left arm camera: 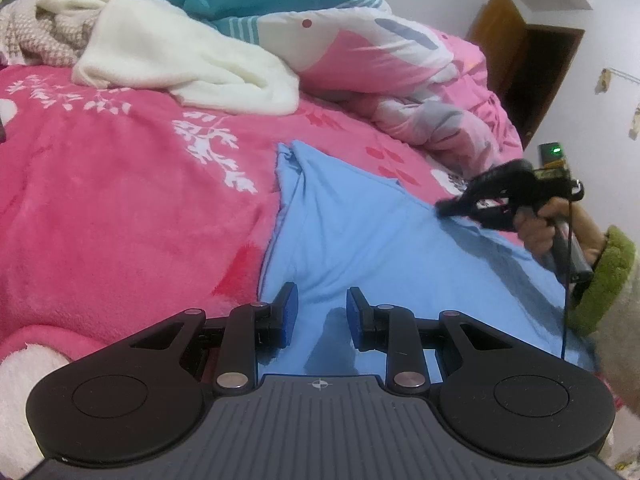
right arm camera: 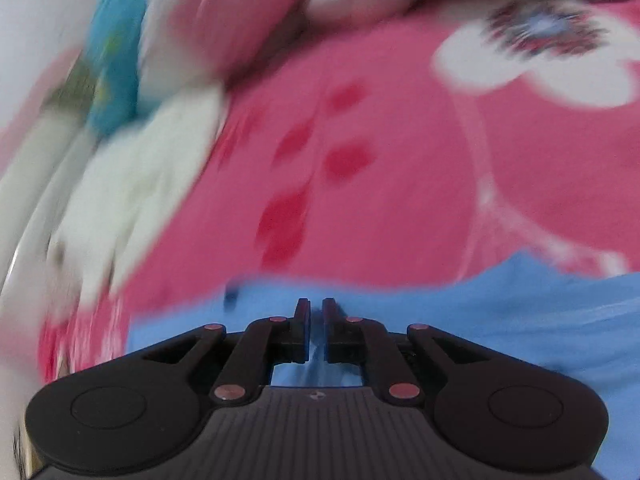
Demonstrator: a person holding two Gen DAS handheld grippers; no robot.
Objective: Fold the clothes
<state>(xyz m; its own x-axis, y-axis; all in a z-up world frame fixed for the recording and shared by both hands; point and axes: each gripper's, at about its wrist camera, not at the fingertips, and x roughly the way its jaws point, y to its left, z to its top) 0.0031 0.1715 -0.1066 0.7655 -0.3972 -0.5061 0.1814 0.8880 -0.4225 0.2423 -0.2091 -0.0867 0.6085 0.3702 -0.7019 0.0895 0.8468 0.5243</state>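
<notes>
Pink fleece blanket (left arm camera: 120, 184) with white leaf print covers the bed beyond both pairs of fingers. Light blue garment (left arm camera: 360, 240) lies spread on it, directly beneath and ahead of the left gripper (left arm camera: 322, 316), whose fingers stand spread with nothing between them. Right gripper (right arm camera: 316, 320), fingers drawn nearly together, pinches a fold of the blue cloth at its edge. White fleece garment (left arm camera: 180, 60) lies far ahead, left of the fingers.

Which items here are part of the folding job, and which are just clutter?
In the job:
- blue garment
- right gripper, jaws pinching its edge
- left gripper, jaws open over it

Lying about:
- white towel
- pink blanket
- patterned quilt
- beige knit
</notes>
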